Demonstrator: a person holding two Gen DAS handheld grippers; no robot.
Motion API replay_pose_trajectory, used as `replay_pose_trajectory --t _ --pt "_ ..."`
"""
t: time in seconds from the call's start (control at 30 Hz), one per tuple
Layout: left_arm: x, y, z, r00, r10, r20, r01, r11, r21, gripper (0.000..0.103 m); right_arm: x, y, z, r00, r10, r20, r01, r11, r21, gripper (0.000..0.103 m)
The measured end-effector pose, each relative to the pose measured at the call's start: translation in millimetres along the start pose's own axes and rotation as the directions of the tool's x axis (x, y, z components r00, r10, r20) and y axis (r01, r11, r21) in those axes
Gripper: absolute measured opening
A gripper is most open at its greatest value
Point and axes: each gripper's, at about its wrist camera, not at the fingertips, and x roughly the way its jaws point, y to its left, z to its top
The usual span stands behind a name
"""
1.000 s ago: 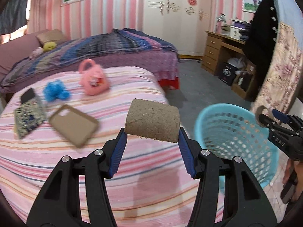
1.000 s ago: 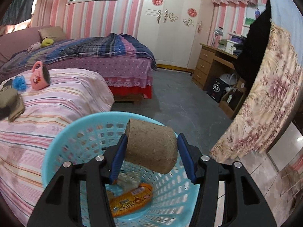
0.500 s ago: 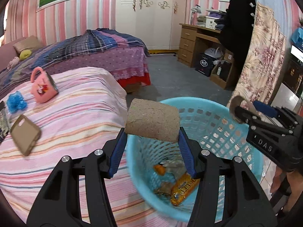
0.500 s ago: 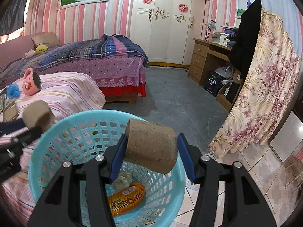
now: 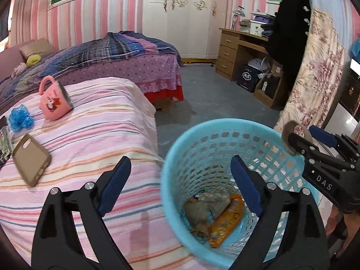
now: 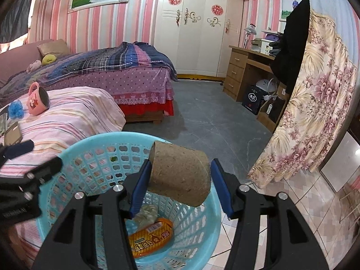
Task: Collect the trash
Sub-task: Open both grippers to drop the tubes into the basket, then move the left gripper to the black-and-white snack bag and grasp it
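On the pink striped bed at the left lay a blue scrunched item, a tan phone case and a pink mug tipped on its side. The left hand-held gripper hung over the near rim of the light blue basket, its jaws opening wide with nothing between them. Down in the basket lay a cardboard roll against an orange snack wrapper and other crumpled trash. Further right, the right hand-held gripper pinched a second cardboard roll by its two ends, holding it above the basket's far side, clear of the trash below.
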Motion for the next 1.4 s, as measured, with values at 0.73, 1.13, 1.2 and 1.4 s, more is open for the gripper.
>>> replay_pose_trajectory --t 0.73,1.13,1.2,1.4 --pt "-41 111 0 0.981 0.189 0.046 -0.184 0.979 -0.092 0.097 4 35 17 1.0 -0.005 -0.006 0.006 0.996 0.083 0.094" --pt "-78 214 -6 0.935 0.352 0.045 -0.347 0.934 -0.091 0.097 9 102 31 0.996 0.086 0.003 -0.086 0.995 0.057 0.095" --pt "-82 236 -9 0.927 0.372 0.038 -0.367 0.924 -0.107 0.097 10 119 34 0.994 0.113 0.006 -0.113 0.992 0.051 0.095" --pt "-84 307 -24 0.899 0.438 -0.017 -0.434 0.882 -0.183 0.097 10 175 35 0.988 0.154 0.001 -0.154 0.986 -0.059 0.095"
